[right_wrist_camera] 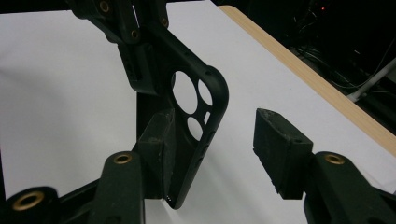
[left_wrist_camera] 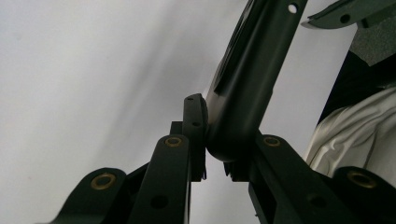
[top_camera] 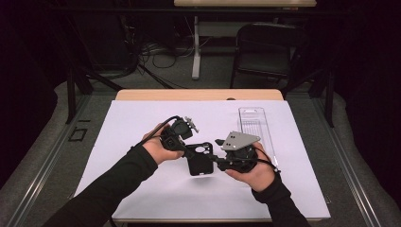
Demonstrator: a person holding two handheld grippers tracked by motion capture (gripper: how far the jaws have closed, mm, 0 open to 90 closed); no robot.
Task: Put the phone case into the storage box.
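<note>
Above the white sheet (top_camera: 142, 189), a black phone case (top_camera: 200, 163) hangs between both grippers. Its camera holes show in the right gripper view. Left gripper (top_camera: 188, 152) clamps one edge. Right gripper (right_wrist_camera: 212, 147) stands parted around the other, one pad seemingly touching. Beyond the case lies a clear plastic tray (top_camera: 255, 125); a dark chair (top_camera: 265, 52) stands farther back.

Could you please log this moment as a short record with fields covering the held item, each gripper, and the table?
held item: black plastic phone case with round camera cut-outs, lifted above the table
left gripper: jaws shut on the case's edge
right gripper: jaws open, case between them, one pad against it, the other apart
surface: white sheet on a wooden table
other item: clear plastic tray, far right
</note>
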